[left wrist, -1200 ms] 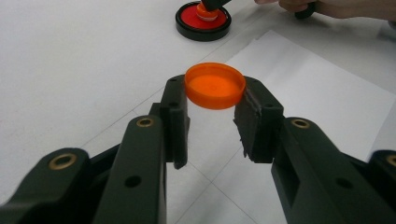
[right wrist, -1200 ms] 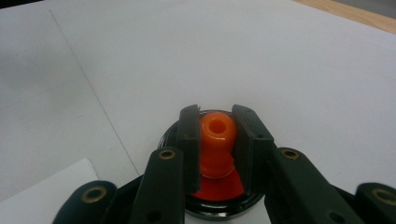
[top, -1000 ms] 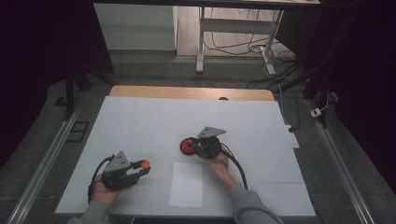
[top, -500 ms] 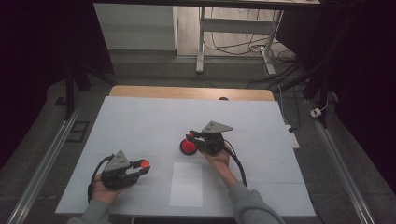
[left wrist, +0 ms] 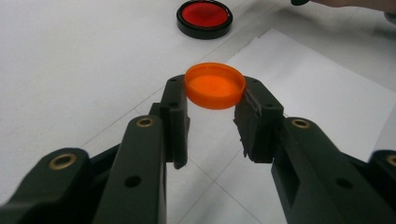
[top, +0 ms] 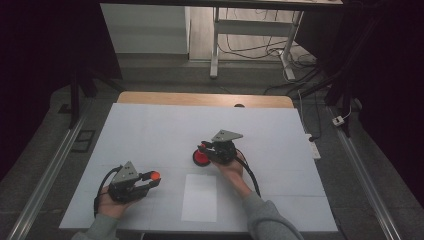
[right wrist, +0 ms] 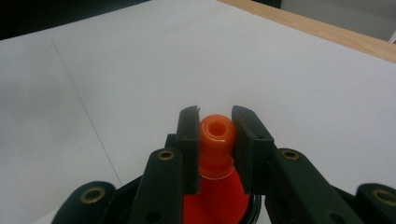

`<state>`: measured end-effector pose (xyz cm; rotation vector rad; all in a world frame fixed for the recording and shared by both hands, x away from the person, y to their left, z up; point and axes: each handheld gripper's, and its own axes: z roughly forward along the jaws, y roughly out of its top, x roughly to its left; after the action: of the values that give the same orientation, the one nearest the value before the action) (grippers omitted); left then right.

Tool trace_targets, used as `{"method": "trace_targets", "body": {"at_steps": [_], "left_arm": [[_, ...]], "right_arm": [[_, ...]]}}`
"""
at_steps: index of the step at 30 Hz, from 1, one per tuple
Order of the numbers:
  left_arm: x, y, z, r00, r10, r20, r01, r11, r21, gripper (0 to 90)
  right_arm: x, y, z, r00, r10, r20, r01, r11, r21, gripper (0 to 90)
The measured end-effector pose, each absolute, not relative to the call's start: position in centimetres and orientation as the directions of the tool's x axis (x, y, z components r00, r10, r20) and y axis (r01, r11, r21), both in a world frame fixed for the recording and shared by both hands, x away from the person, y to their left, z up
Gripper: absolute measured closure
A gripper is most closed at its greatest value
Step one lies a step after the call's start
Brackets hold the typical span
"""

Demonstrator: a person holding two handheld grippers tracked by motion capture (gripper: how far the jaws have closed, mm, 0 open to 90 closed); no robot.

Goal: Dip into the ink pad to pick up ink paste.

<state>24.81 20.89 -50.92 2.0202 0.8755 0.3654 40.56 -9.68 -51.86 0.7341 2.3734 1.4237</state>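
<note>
**Both tongs clamped: a cap in my left, a spout in my right**

My left gripper (left wrist: pixel 212 109) has its jaws pressed on the rim of an orange cap (left wrist: pixel 215 86), one pad on each side. The cap lies flat between the pads, its hollow side facing up, held just above the white table (top: pixel 150 130). In the high view the left gripper (top: pixel 150 179) sits near the front-left of the table, pointing toward the right, the cap (top: pixel 155 176) at its tip.

My right gripper (right wrist: pixel 215 126) is closed on the neck of an orange spout (right wrist: pixel 216 135). The spout widens into a red cone below the pads, and its round opening faces up and away from me along the jaws. Its long axis runs with the jaws.

Compared with a second ago, my left hand has stayed put. My right gripper (top: pixel 204 148) has tilted a little; the red disc with the black rim (top: pixel 201 158) remains beneath it, mid-table. A white paper sheet (top: pixel 200 197) lies at the front, between my hands.
</note>
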Motion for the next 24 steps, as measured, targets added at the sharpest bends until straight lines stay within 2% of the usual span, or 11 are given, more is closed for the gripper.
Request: {"method": "trace_targets", "body": {"at_steps": [8,11,24], "left_arm": [[24.8,20.9,-51.0,0.709,0.701,-0.071,0.446,-0.368,0.816,65.4],[24.8,20.9,-51.0,0.708,0.702,-0.071,0.446,-0.367,0.816,65.5],[24.6,21.0,-50.9,0.704,0.707,-0.07,0.447,-0.364,0.817,65.5]], "right_arm": [[40.7,-9.7,-51.9,-0.831,0.556,0.021,0.291,0.402,0.868,72.7],[40.9,-9.4,-52.7,-0.834,0.552,0.022,0.316,0.445,0.838,72.7],[40.7,-9.5,-53.2,-0.825,0.565,0.029,0.315,0.418,0.852,73.2]]}}
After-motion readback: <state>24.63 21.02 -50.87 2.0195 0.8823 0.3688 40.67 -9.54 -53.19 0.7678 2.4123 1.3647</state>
